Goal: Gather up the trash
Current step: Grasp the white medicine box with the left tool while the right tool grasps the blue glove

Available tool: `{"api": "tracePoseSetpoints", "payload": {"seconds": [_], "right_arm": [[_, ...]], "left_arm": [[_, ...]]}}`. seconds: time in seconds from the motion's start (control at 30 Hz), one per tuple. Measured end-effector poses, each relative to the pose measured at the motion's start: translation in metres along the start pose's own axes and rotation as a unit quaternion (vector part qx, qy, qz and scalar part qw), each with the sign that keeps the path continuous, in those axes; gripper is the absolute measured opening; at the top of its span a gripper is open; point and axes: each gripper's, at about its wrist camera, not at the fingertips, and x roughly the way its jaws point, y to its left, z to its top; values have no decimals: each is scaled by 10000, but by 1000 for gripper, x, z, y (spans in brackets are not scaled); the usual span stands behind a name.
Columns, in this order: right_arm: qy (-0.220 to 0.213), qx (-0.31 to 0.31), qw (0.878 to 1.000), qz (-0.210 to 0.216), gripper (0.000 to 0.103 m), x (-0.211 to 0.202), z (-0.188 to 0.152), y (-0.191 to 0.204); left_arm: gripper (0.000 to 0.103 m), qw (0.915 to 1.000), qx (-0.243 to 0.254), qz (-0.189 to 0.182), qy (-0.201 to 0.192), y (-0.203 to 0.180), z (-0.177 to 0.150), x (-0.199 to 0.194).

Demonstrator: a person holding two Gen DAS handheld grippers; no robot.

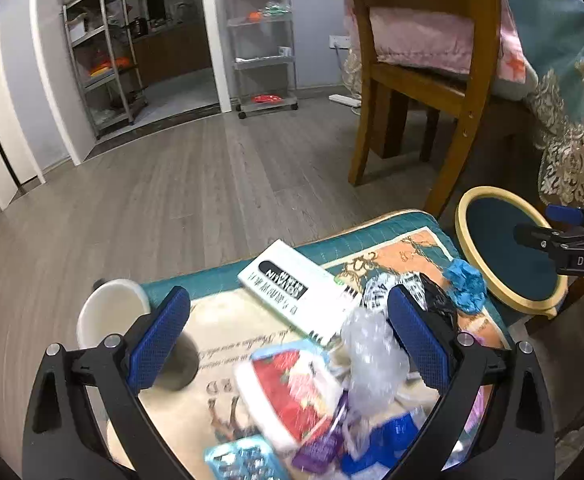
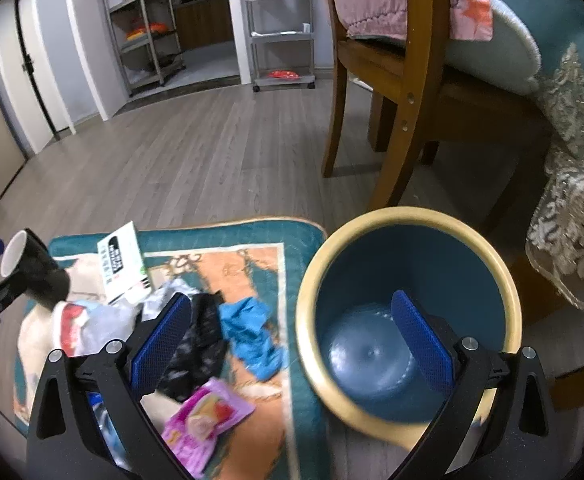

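Trash lies on a patterned mat (image 1: 372, 236): a white box (image 1: 298, 290), clear crumpled plastic (image 1: 372, 356), a red-white packet (image 1: 292, 392), a blue crumpled wrapper (image 1: 466, 284) (image 2: 251, 332), a black wrapper (image 2: 199, 348) and a purple packet (image 2: 207, 420). A blue bin with a yellow rim (image 2: 408, 312) (image 1: 508, 252) stands right of the mat. My left gripper (image 1: 287, 340) is open above the packet and plastic. My right gripper (image 2: 292, 344) is open and empty, straddling the bin's left rim. A black cup with white inside (image 1: 111, 312) (image 2: 31, 272) lies at the left finger.
A wooden chair (image 1: 424, 80) with pink cushions stands behind the mat. A draped table with lace trim (image 2: 572, 200) is at the right. Metal shelf racks (image 1: 99, 52) stand by the far wall. Grey wood floor (image 1: 191, 184) lies beyond the mat.
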Motion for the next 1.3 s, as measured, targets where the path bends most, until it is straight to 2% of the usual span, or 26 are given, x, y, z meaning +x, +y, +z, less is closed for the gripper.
{"api": "tracePoseSetpoints", "payload": {"seconds": [0.27,0.33,0.4,0.67,0.73,0.93,1.07,1.3], "right_arm": [[274,-469,9976,438,93,33,-6,10],[376,-712,9955,510,79,42,-9,19],[491,-831,9938,551,69,50,-12,25],[849,-950,9897,652,49,75,-19,33],[949,-986,9883,674,40,80,-21,35],[1031,-1004,9878,587,32,85,-24,38],[1003,-1011,9882,569,29,83,-23,39],[938,-949,9888,662,29,78,-25,39]], "left_arm": [[97,9992,-183,160,314,-8,20,66],[97,9984,-371,181,388,-9,25,80],[97,9975,-493,238,454,-11,29,93],[97,9935,-564,483,864,-17,31,136],[97,9918,-630,520,980,-17,31,146],[97,9825,-1026,710,1385,-8,33,170],[97,9773,-1115,901,1563,-3,29,181],[97,9723,-1277,759,1806,1,24,194]]}}
